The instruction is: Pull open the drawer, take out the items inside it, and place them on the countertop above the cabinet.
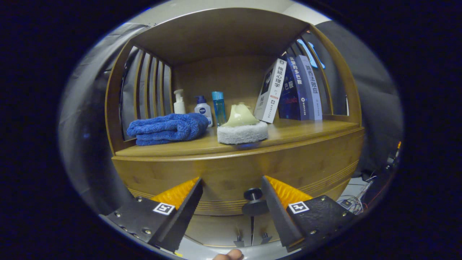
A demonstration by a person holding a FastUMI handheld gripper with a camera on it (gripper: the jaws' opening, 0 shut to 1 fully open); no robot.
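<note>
My claw (231, 187) gapes open, low in frame, before the closed drawer (238, 173); its knob (253, 196) sits by the right finger. Scrub sponge (242, 126) rests centre on the tabletop (310, 130).

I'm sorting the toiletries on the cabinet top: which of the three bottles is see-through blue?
The rightmost bottle, beside the scrubber: tall, clear blue with a blue cap. The other two are white. The gripper is open, below the countertop.

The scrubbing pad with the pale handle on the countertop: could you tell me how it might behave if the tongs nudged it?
The scrubbing pad sits flat on a wide fuzzy base, so it would probably slide rather than tip or roll. Its fibrous pad looks soft and likely light. The smooth domed handle may be slippery to pinch. The open tongs are below it, by the drawer knob.
</note>
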